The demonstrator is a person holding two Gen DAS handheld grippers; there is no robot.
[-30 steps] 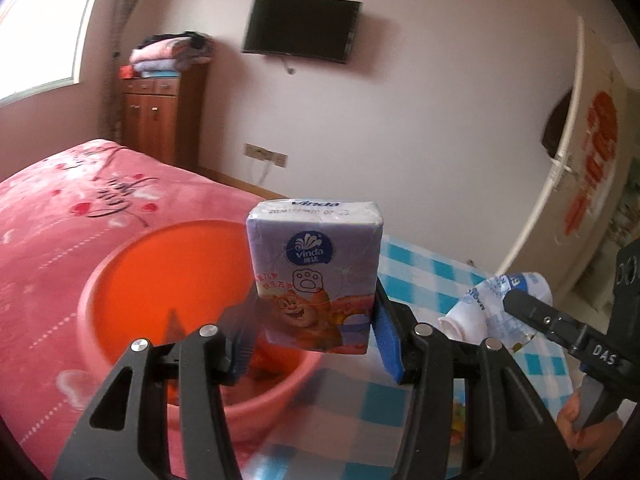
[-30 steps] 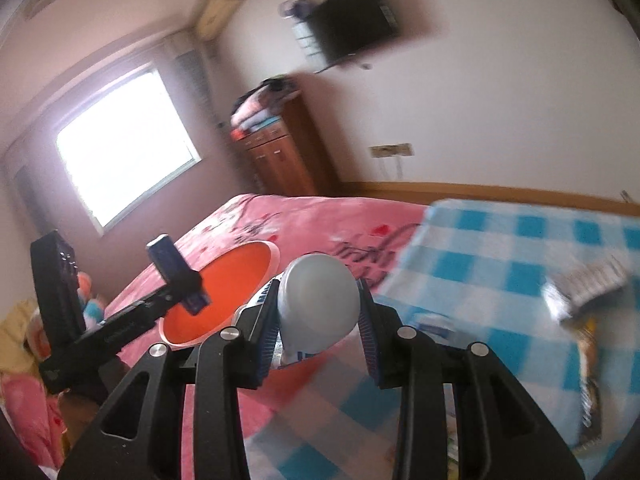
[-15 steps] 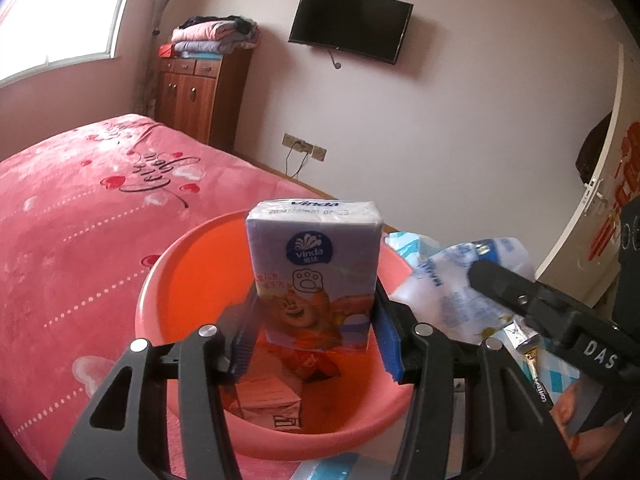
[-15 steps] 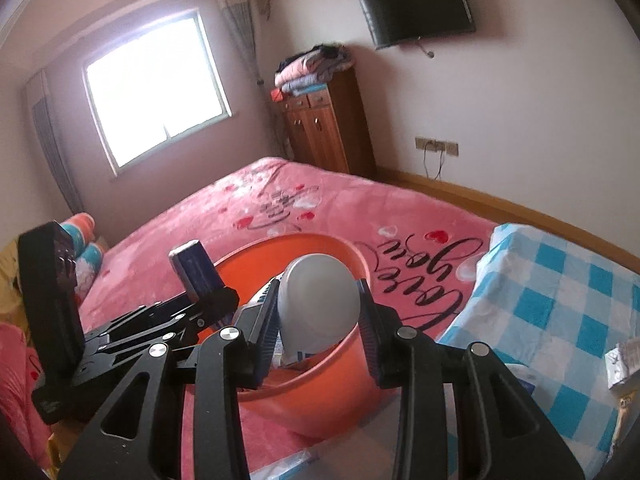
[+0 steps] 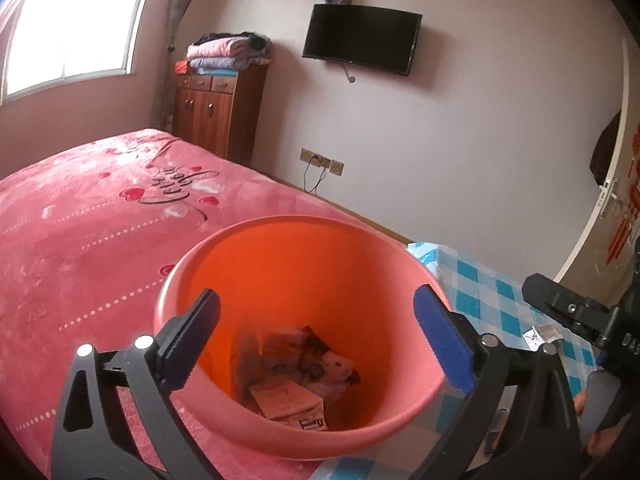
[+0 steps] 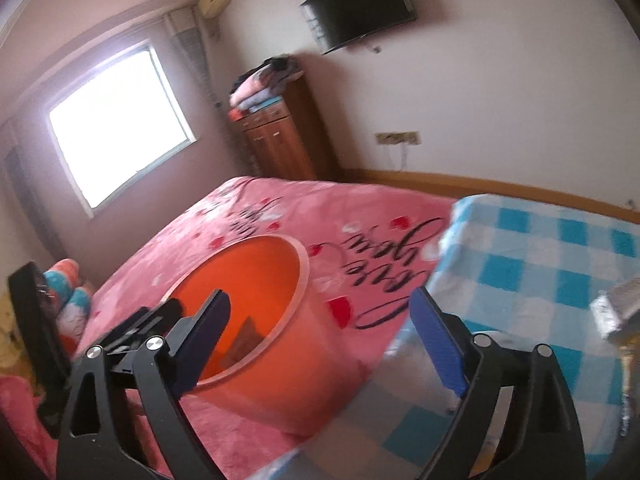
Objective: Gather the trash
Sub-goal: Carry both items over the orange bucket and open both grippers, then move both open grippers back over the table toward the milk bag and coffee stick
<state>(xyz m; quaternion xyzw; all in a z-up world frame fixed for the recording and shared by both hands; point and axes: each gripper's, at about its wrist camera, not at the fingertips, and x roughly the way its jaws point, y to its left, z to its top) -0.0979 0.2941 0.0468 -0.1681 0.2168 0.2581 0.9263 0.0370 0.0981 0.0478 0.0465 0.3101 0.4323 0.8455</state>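
Fingers point(image 5: 444, 344) of left gripper point(image 5: 316, 336) opening wide, empty, above orange bucket point(image 5: 260, 236) on pink bed point(image 5: 80, 220), wrappers point(image 5: 296, 376) at its bottom. Right gripper point(image 6: 320, 340) likewise opening, nothing between. Drop step judged done; next, reaching for scraps point(image 6: 616, 312) on checked cloth point(image 6: 540, 248).

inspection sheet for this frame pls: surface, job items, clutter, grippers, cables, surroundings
Surface: pink heart-print blanket; blue-white checked cloth beside it.
Job's things: round orange plastic bucket on the blanket, crumpled wrappers inside.
Clutter: silvery packet on the checked cloth.
Grippers: left gripper over the bucket, jaws opening, empty; right gripper opening, empty.
Cables: cord below wall sockets.
Surroundings: wall TV, wooden cabinet, window.
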